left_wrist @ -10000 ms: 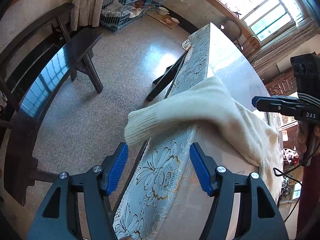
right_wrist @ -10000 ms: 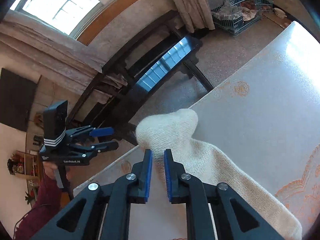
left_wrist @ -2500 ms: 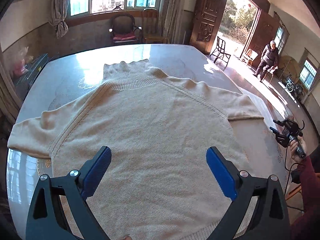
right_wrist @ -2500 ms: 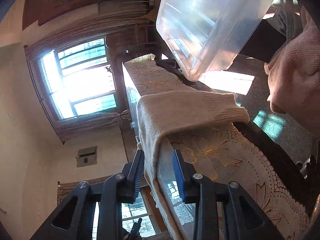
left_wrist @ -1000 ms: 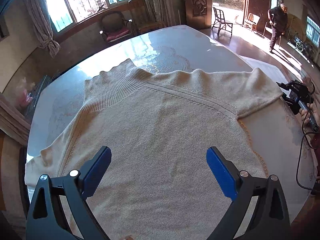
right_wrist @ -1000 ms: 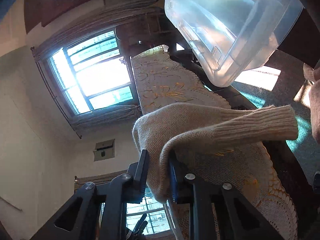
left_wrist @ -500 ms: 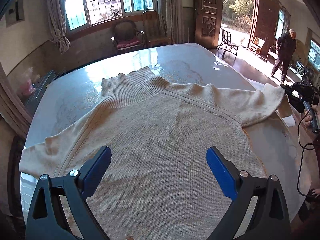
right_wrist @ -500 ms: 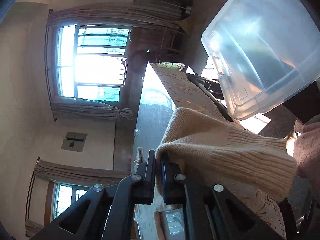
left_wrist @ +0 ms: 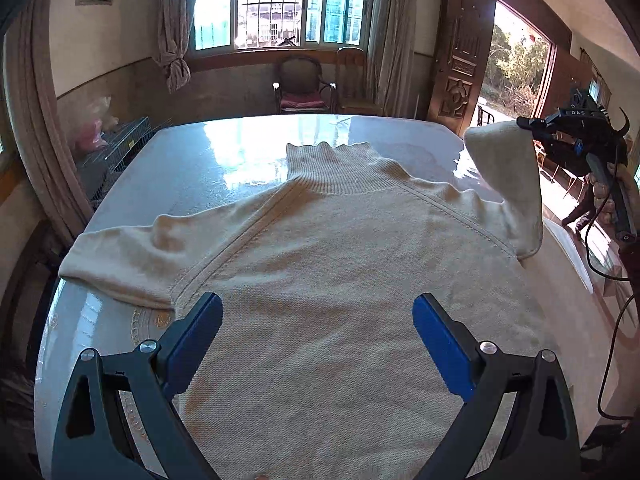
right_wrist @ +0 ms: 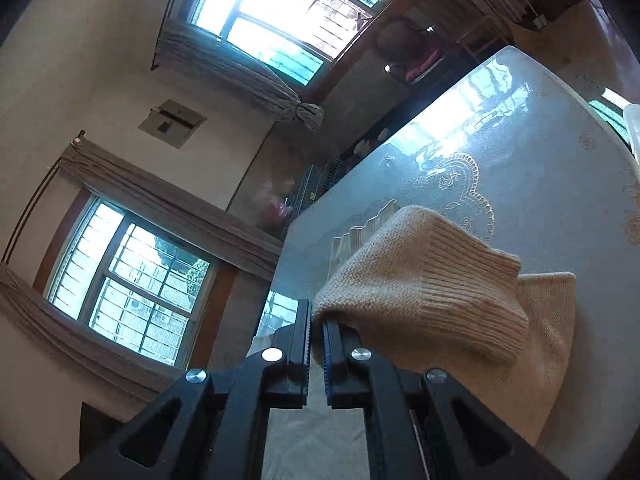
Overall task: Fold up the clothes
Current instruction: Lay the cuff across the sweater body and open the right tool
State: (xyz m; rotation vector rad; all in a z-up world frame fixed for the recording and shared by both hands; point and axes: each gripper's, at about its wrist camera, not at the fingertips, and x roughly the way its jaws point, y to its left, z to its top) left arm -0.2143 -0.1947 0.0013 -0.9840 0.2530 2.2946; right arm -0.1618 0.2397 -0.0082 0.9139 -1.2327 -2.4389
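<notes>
Our left gripper [left_wrist: 318, 334] hangs with its blue pads spread wide over the lower body of the cream sweater [left_wrist: 320, 280], pinching nothing. We see the sweater lying flat, collar away from us, on the glossy embroidered table [left_wrist: 224, 152]; its left sleeve [left_wrist: 120, 256] rests near the table's left edge, cuff folded short of the rim. Moving right, the other sleeve [left_wrist: 508, 184] rises off the table to our right gripper [left_wrist: 532, 124], whose fingers are pressed together on the ribbed cuff [right_wrist: 424, 292]; from the right wrist view the cuff bulges to the right of the closed pads, covering much of the sweater behind it. We cannot see the sweater's hem, cut off below the left gripper. A hand [left_wrist: 604, 196] grips the right gripper's handle at the picture's edge. At the far right of the right wrist view, only a sliver of a clear plastic bin [right_wrist: 632, 124] shows; we cannot make out its contents.
</notes>
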